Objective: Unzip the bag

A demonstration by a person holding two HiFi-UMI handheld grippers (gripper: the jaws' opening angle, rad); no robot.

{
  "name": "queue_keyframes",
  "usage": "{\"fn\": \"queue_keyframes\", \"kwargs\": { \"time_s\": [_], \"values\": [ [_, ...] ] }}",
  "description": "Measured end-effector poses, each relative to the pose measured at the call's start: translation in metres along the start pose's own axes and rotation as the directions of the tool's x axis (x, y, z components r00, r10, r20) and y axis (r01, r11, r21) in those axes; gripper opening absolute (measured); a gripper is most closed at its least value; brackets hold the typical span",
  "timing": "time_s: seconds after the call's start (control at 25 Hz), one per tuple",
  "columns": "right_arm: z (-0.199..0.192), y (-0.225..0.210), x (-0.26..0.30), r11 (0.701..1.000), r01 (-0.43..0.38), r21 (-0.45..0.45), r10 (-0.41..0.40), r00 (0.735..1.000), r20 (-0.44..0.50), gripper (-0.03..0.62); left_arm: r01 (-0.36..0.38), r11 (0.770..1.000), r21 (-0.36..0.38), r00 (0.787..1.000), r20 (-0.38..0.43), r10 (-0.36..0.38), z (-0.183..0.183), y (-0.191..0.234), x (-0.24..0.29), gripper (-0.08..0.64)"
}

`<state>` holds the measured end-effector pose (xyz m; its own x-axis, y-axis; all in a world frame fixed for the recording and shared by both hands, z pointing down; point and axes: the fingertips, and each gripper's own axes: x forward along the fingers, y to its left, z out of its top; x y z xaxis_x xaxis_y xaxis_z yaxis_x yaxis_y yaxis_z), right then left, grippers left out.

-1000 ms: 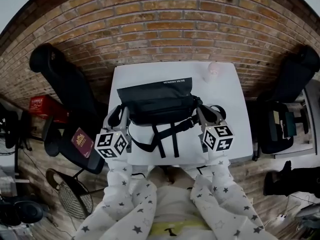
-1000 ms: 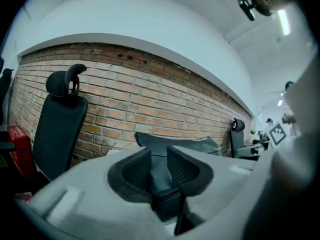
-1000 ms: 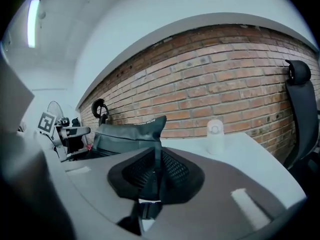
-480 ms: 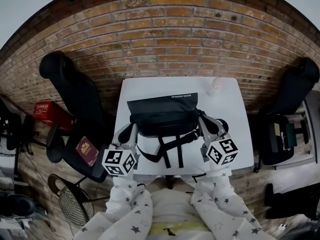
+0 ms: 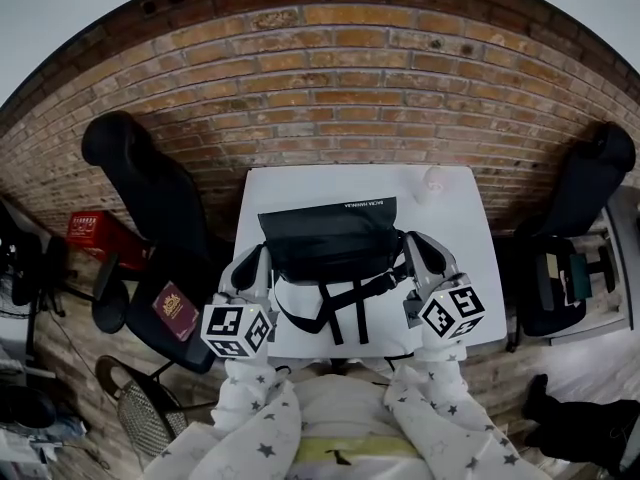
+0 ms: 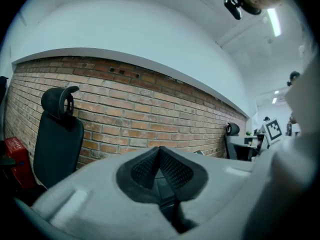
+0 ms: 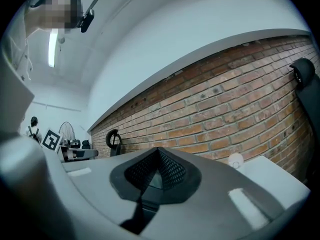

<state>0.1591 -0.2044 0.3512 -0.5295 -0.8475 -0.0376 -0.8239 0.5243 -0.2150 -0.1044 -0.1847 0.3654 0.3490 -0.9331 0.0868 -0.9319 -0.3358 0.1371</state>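
A brick wall (image 5: 340, 78) fills the far side of the room, under a pale band of plaster. Against it stands a white table (image 5: 470, 233), flanked by two black office chairs: one at the left (image 5: 140, 183) and one at the right (image 5: 590, 183).

The black bag (image 5: 330, 233) lies across the middle of the table, with a line of white lettering along its far edge. Its black straps (image 5: 340, 308) trail toward the person and hang over the table's near edge. Whether its zip is open or closed cannot be made out from above.

The person's star-printed sleeves (image 5: 250, 418) reach in from the bottom of the head view, one to each gripper. The left gripper (image 6: 159, 148) is just beside the bag's left end, and the right gripper (image 7: 159, 149) is just beside its right end (actual contact with the bag cannot be judged from overhead). Each gripper's own view shows its two dark, ribbed pads pressed together at the tips, with nothing between them and only wall beyond. Their marker cubes sit nearest the person, the left cube (image 5: 237, 328) and the right cube (image 5: 452, 311).

A red box (image 5: 98, 238) sits on the floor at the far left. A dark red booklet (image 5: 175, 311) lies on the left chair's seat. A small white object (image 5: 433, 180) stands near the table's far right corner.
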Motion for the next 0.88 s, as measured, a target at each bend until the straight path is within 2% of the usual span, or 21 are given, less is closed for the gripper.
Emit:
{"fn": "queue_keyframes", "kwargs": {
  "time_s": [0.28, 0.88],
  "values": [
    [0.014, -0.01, -0.002, 0.999, 0.039, 0.001, -0.039, 0.999, 0.035, 0.007, -0.012, 0.997, 0.074, 0.999, 0.036, 0.009, 0.023, -0.002, 0.002, -0.002],
    [0.016, -0.025, -0.004, 0.997, 0.075, -0.014, -0.075, 0.997, 0.029, 0.006, -0.044, 0.992, 0.118, 0.998, 0.044, 0.039, 0.029, 0.001, 0.006, -0.002]
  ]
}}
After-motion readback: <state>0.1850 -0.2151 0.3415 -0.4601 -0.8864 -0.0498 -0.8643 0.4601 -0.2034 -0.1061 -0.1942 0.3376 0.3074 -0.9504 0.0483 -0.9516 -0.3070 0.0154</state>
